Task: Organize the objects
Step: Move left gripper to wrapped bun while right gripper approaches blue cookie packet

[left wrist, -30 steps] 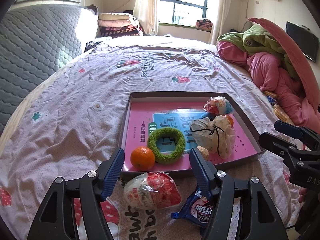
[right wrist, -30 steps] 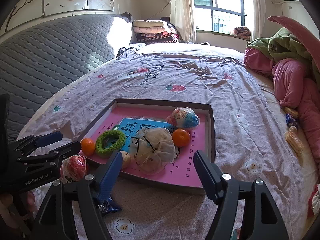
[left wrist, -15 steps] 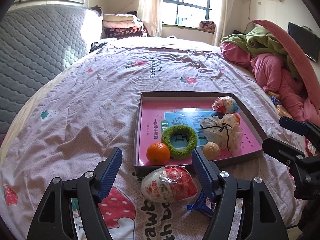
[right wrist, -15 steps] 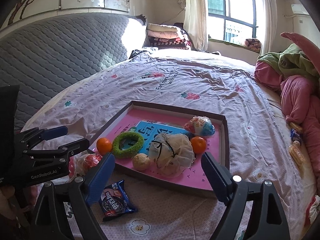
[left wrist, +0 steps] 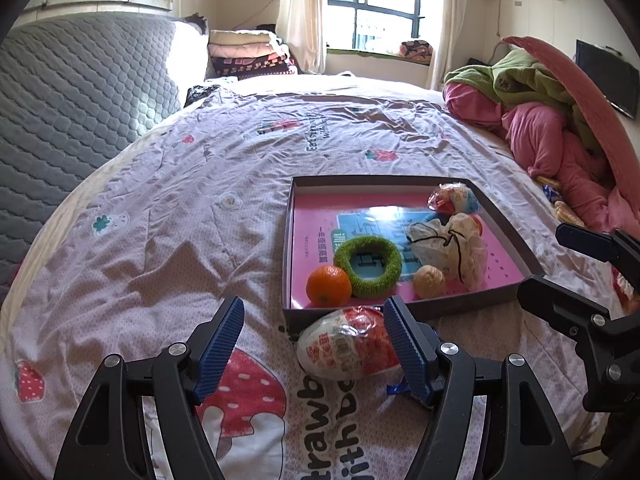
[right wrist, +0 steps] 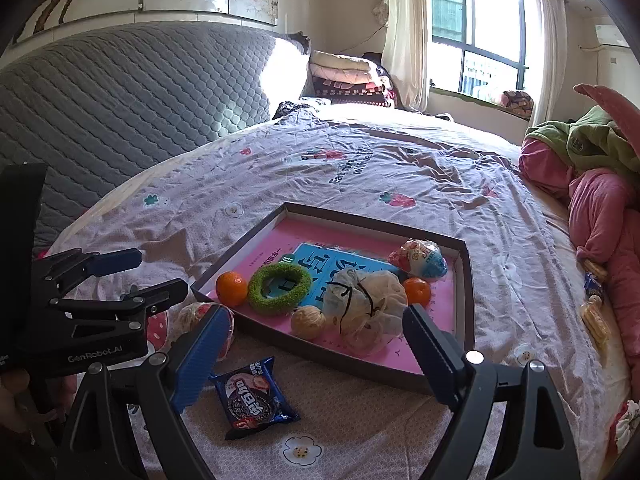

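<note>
Both grippers hang over the near edge of the bed point(left wrist: 168, 216), each spread wide and holding nothing. The left gripper point(left wrist: 316, 344) has a wrapped egg point(left wrist: 348, 346) on the cover just beside its right finger, touching the near wall of the tray point(left wrist: 516, 236). The right gripper point(right wrist: 316, 356) hovers above a blue snack packet point(right wrist: 252, 396) lying before the tray. Inside the tray sit two oranges point(right wrist: 231, 288), a green ring point(right wrist: 280, 286), a walnut point(right wrist: 307, 322), a mesh bag point(right wrist: 366, 304) and another egg point(right wrist: 420, 258) near the far right corner.

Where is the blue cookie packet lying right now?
In the right wrist view, the blue cookie packet lies on the bedspread, outside the tray's near edge, just inside the right gripper's left finger.
</note>
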`<control>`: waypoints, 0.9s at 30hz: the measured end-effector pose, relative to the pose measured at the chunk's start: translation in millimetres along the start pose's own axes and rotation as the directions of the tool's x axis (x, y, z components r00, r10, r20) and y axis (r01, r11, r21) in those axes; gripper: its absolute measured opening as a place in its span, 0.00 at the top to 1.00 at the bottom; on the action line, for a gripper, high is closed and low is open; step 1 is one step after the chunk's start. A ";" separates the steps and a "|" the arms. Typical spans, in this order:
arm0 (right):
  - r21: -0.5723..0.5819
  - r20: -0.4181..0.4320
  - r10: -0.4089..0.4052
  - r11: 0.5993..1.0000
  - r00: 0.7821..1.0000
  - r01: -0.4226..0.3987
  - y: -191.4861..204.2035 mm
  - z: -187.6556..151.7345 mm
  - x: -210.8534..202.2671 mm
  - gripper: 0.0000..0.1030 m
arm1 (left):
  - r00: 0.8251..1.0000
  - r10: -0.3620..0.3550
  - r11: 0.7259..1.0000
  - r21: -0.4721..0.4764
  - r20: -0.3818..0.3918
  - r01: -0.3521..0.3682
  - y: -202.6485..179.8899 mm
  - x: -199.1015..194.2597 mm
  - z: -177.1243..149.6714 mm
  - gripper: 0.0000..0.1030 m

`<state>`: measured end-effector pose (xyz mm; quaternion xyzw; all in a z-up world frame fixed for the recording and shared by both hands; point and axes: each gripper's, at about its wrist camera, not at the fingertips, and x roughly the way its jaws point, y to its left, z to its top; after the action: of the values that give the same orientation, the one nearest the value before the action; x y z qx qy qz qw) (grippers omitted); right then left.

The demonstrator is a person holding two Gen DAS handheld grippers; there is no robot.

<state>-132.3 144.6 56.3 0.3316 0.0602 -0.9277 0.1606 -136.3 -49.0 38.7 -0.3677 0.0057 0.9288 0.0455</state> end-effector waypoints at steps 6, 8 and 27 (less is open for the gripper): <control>-0.040 -0.028 0.011 0.999 1.000 -0.013 11.9 -13.6 2.6 0.14 | 1.000 0.007 1.000 0.025 -0.022 -0.006 -1.1 2.5 -11.2 0.28; -0.054 -0.047 0.011 0.998 0.999 -0.014 14.7 -20.6 5.8 0.14 | 1.000 0.008 1.000 0.031 -0.026 -0.007 -0.5 3.7 -14.0 0.28; -0.112 -0.155 0.030 0.992 0.988 -0.048 29.2 -59.0 30.5 0.14 | 0.994 -0.081 0.992 0.094 -0.078 0.088 5.6 26.3 -38.9 0.28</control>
<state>-109.5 122.1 -8.9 0.3929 0.1196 -0.8912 0.1926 -129.4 -54.1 -7.8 -0.3993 0.0369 0.9103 0.1025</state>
